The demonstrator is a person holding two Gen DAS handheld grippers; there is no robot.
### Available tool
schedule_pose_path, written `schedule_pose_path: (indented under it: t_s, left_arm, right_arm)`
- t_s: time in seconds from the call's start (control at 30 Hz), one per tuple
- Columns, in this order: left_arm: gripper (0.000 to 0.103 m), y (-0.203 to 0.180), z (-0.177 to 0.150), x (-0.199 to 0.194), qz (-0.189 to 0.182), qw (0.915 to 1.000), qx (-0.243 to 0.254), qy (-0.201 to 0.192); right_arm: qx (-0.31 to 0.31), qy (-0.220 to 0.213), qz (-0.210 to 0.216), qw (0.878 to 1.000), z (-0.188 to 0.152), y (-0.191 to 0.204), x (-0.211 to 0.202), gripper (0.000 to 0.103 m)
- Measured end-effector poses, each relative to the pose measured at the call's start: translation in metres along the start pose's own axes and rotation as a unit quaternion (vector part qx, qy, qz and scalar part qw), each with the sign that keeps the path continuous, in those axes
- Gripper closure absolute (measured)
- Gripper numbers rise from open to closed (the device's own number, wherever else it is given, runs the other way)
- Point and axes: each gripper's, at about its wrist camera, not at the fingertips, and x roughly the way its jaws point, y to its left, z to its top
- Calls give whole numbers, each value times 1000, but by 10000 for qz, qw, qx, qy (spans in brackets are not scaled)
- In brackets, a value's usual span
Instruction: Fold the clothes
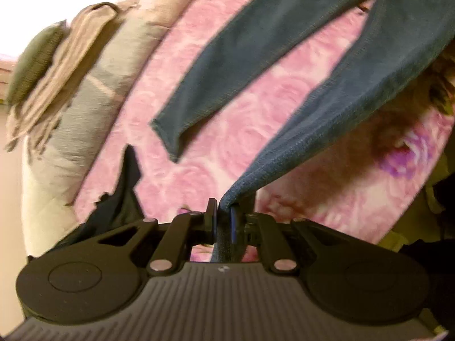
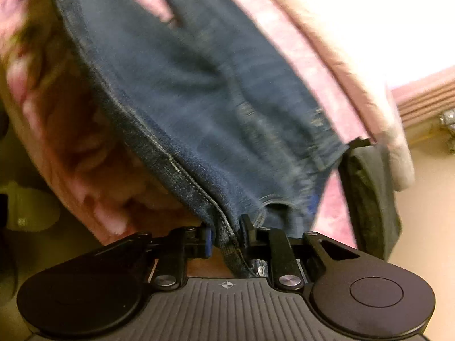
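Observation:
A pair of blue jeans [image 1: 355, 65] is stretched above a pink rose-patterned blanket [image 1: 256, 91] on a bed. My left gripper [image 1: 224, 213] is shut on the hem of one leg, which rises taut to the upper right. The other leg [image 1: 227, 65] lies flat on the blanket. In the right wrist view my right gripper [image 2: 226, 233] is shut on the jeans [image 2: 199, 91] at a stitched side seam near the waist. The denim hangs over the blanket [image 2: 57, 113].
Folded beige and olive clothes [image 1: 48, 68] lie on a grey-beige pillow [image 1: 93, 99] at the left. A dark garment [image 1: 125, 193] lies by my left gripper. A dark grey folded piece [image 2: 369, 193] hangs at the bed's edge. The floor [image 2: 426, 213] is at the right.

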Motion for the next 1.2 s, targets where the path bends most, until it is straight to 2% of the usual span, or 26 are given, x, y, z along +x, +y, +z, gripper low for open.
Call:
schedule_pose_path:
  t_s: [0.17,0.33,0.57,0.7,0.8,0.93,1.03,1.1,1.13,1.17,1.2]
  left_arm:
    - [95,30,19,-13,223,9996,155,-70]
    - [95,80,50,4,134,9996,227,-123]
    - [95,149,109,78,-498,9982,321,-46]
    - [95,159,136,132,-788,9948,638,40]
    - [95,162,155,169,-942,9924,791,102]
    - [94,164,184,213,-913,9923,812,193]
    - [84,161,207,244,-648,9945,731,374]
    - [84,158,219,259,-420,9954,667,553]
    - [83,157,223,261,-387,9953,658,592]
    - [82,155,226,263,-360,9953,648,625]
    - [80,153,226,259,-370,9954,633,622]
  right_arm:
    - [-161,-287,-163,9993,43,-58,-36,87]
    - [-693,-436,-122,9966,103,-114,-25,87]
    - [-1323,-84,159,9910,188,-166,47,87]
    - [-1403,215,423,9890,212,-179,97,87]
    - [-1396,388,578,9878,217,-186,137,87]
    - [-1457,452,792,9851,219,-191,178,87]
    - [-1453,523,961,9833,222,-193,211,86]
    - [-1454,598,956,9829,223,-190,231,64]
    - [-1419,572,801,9850,224,-188,235,34]
    - [-1292,484,702,9879,226,-189,235,24]
    - [-1166,396,602,9906,227,-191,236,24]
